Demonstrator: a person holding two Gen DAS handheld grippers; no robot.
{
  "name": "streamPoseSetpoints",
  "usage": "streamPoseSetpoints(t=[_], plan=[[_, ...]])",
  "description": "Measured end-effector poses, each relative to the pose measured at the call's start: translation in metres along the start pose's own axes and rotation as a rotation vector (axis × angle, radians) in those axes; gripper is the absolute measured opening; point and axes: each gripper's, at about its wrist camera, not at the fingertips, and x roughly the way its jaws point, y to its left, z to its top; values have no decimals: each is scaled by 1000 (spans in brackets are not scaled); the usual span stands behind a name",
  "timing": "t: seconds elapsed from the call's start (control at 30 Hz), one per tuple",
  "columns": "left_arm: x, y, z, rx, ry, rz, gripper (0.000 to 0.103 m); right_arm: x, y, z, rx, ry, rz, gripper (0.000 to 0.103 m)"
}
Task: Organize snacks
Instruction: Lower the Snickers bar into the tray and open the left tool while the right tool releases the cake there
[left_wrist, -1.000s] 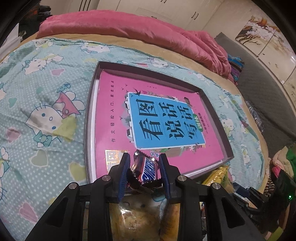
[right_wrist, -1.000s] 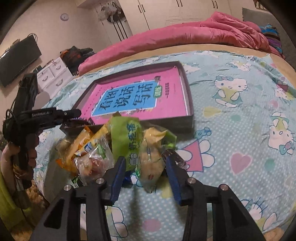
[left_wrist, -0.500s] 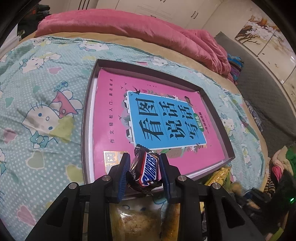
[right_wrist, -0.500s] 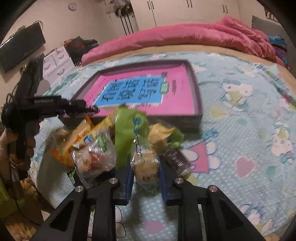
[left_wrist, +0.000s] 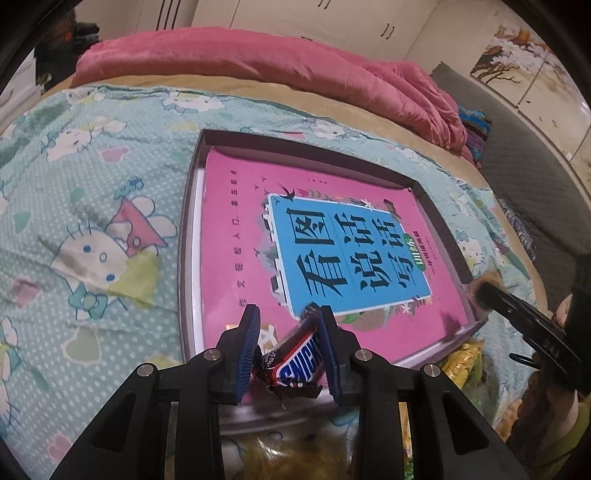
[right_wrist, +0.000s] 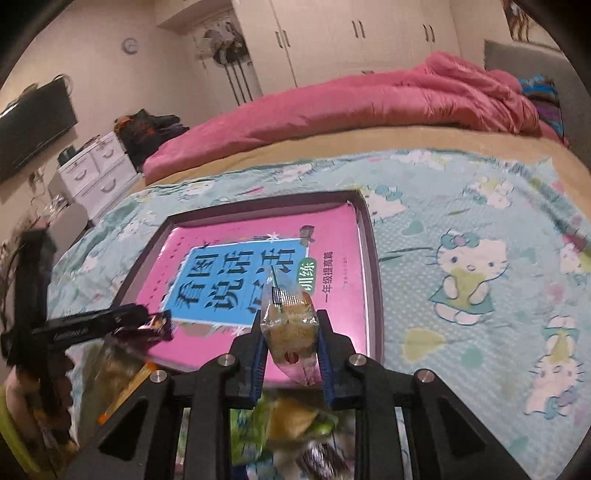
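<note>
holding both snacks over the tray's (left_wrist: 192, 236) 6 o'clock edge: left tongs (left_wrist: 290, 354) clenched on a snickers bar (left_wrist: 299, 360), right tongs (right_wrist: 290, 350) gripping a clear-wrapped cake (right_wrist: 291, 328). nothing is in the tray yet; a pile (right_wrist: 295, 432) remains on the bed.

Snickers bar (left_wrist: 299, 360) is held tilted over the tray's (left_wrist: 190, 236) near edge; clear-wrapped pastry (right_wrist: 291, 328) upright above it.
</note>
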Motion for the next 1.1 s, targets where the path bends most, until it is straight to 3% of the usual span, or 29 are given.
streamPoseSetpoints(t=[0.3,0.43,0.73,1.1], plan=[[-1,7,9,-30,-19,-58,34,22,-2,-8,33,63,-8,25],[-8,7,10,-42,-34,-83,45,22,-7,-13,51,74,-12,26],[-18,12,12,-74,-37,-88,54,12,-14,-19,70,61,-23,27],[-38,14,-5,-22,7,-64,54,-8,-15,-15,98,6,-17,44]])
